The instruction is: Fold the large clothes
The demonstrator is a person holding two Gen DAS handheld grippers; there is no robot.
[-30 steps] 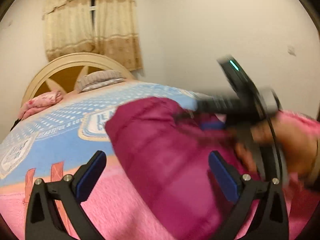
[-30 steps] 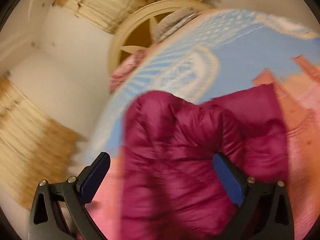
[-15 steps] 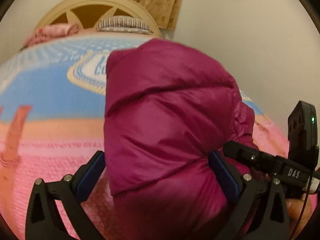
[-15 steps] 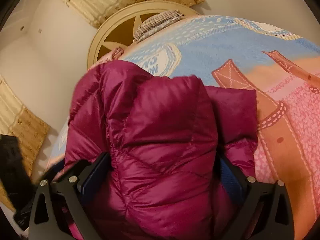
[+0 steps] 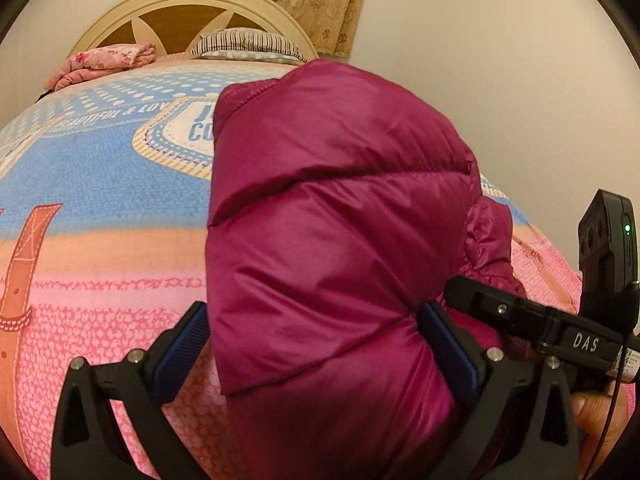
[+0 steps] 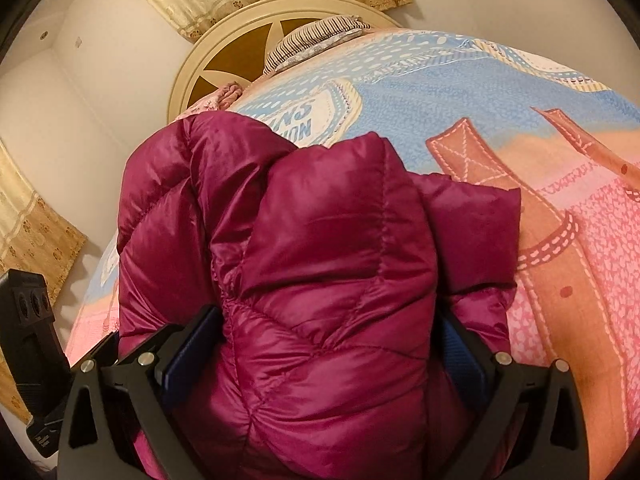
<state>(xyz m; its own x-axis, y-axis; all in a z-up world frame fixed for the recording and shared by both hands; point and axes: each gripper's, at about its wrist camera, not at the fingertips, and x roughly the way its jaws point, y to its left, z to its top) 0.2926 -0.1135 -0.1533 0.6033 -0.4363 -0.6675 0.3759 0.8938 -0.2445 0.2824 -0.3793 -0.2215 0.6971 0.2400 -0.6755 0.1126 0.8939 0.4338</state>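
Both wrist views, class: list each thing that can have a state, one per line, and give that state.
Puffer jacket: bunched and folded over, lying on the bedspread.
Left gripper: open, jacket bulging between its fingers.
Right gripper: open, jacket filling the gap.
Bedspread: spread flat over the bed.
Curtain: drawn, hanging down.
Pillow: lying against the headboard.

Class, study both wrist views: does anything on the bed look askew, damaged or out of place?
Only the magenta puffer jacket looks untidy: it is bunched unevenly between both grippers' wide-set fingers, one flap sticking out sideways. The bedspread shows no spill or damage.
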